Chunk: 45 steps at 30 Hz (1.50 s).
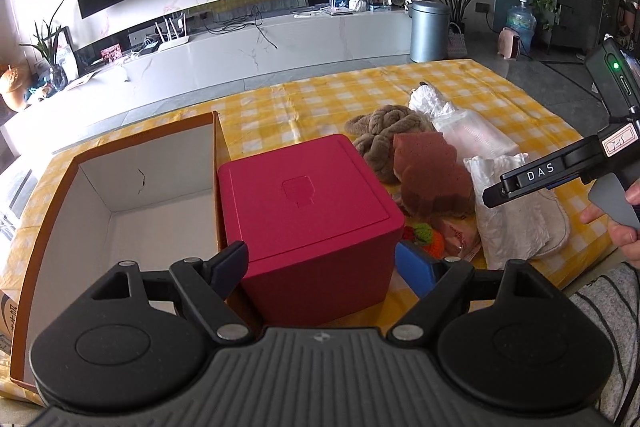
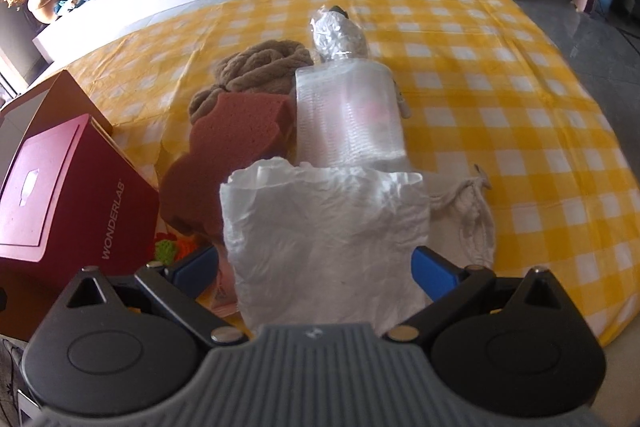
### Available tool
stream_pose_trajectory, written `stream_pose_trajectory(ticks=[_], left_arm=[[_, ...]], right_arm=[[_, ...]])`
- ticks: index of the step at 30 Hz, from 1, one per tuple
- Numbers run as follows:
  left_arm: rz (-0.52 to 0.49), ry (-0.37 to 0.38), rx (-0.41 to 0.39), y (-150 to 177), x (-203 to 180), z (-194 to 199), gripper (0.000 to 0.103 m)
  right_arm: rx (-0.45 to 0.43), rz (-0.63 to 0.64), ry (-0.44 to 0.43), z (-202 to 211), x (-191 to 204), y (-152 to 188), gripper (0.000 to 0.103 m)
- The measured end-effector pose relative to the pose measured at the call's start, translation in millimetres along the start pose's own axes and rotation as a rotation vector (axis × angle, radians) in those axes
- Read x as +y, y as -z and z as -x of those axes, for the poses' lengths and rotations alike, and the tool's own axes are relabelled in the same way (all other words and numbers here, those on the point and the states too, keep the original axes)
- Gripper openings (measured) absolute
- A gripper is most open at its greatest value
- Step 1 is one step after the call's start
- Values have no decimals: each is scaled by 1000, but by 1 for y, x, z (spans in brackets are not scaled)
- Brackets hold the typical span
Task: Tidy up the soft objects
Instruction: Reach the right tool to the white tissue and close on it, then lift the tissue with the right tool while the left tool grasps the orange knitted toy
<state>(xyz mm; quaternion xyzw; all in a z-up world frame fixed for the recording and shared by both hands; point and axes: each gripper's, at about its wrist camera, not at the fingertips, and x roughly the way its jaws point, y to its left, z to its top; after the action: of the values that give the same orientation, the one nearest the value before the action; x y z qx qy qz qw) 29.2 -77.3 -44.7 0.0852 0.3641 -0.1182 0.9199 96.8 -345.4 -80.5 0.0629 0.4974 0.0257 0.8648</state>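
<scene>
Left gripper (image 1: 322,259) wide apart around red box (image 1: 308,211). Right gripper (image 2: 316,267) apart around crumpled white cloth (image 2: 324,227). Both on checked surface (image 2: 500,87).

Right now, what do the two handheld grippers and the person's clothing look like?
Both match: ribbed grey body, black linkage arms with round black discs and silver pins, blue fingers on the left gripper and right gripper. Seen from the left wrist, the right one's black handle reads "DAS", with a handwritten white label and a green light. The sleeve is grey with thin dark stripes.
</scene>
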Motion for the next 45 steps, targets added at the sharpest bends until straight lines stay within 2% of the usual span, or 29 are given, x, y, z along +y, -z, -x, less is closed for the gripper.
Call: stream_pose_trajectory(ticks=[2, 4, 8, 13, 18, 22, 25, 26, 30, 32, 36, 38, 40, 45], left_arm=[[12, 13, 16, 0, 2, 0, 98], [18, 39, 19, 0, 4, 1, 98], [7, 85, 0, 1, 5, 7, 98], [-10, 58, -26, -1, 3, 10, 98], [14, 39, -13, -1, 9, 8, 98], [41, 25, 10, -3, 14, 6, 98], [47, 22, 10, -4, 16, 7, 98], [42, 18, 14, -4, 16, 8, 98], [-20, -9, -2, -2, 9, 14, 98], [-63, -24, -12, 0, 6, 15, 98], [-133, -123, -52, 0, 3, 18, 98], [-150, -151, -63, -1, 3, 19, 98], [-156, -150, -67, -2, 3, 21, 98], [-145, -151, -77, -5, 7, 26, 98]], right_arm=[[-14, 37, 14, -6, 2, 0, 101], [21, 21, 22, -18, -4, -4, 101], [73, -80, -74, -35, -28, -11, 101], [130, -185, -107, -54, -44, -9, 101], [108, -131, -74, -52, -31, -8, 101], [121, -140, -83, -55, -35, -8, 100], [104, -128, -98, -50, -34, -7, 86], [100, -118, -104, -48, -33, -6, 78], [103, -76, -107, -43, -22, -5, 52], [102, -67, -108, -39, -17, -2, 44], [78, -67, -105, -24, -13, 7, 23], [56, -71, -82, -14, -11, 12, 22], [24, -94, -31, -2, -12, 18, 21], [-37, -155, -77, 30, -21, 35, 21]])
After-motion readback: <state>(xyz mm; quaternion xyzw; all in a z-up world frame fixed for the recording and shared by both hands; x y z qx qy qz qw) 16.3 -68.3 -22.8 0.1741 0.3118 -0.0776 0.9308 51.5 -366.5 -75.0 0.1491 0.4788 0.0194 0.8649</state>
